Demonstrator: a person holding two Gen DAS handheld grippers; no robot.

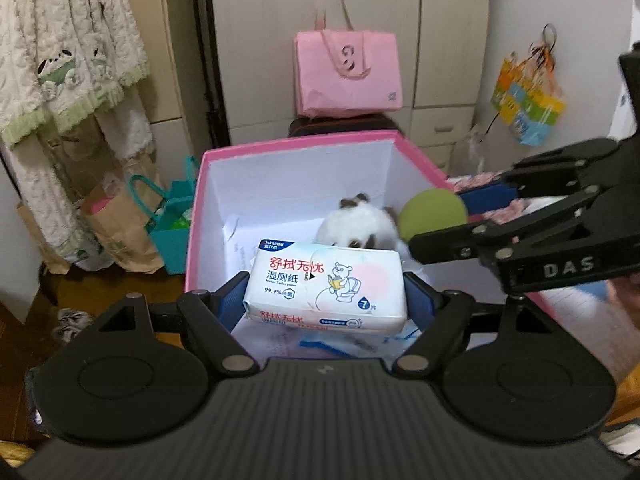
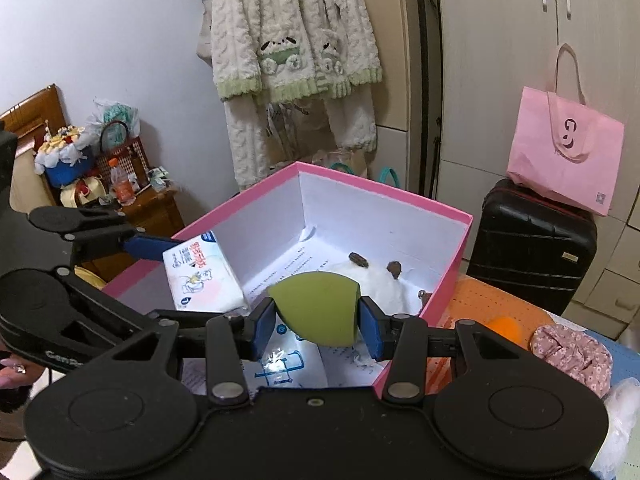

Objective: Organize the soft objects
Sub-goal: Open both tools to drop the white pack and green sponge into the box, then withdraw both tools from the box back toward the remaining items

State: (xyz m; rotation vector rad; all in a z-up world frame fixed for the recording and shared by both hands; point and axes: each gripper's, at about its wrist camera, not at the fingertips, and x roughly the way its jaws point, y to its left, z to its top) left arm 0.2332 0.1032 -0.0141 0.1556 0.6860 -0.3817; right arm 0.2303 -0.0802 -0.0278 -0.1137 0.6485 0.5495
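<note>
Tall beige wardrobe (image 2: 500, 80) against back wall; black hard-shell suitcase (image 2: 532, 248) at its foot, fluffy cream-green robe (image 2: 292, 52) hanging to its left, brown wooden nightstand (image 2: 154, 210) further left. Dim indoor light.

White wipes pack (image 1: 326, 288) and green sponge (image 2: 316, 308) held above pink box (image 2: 456, 272).
</note>
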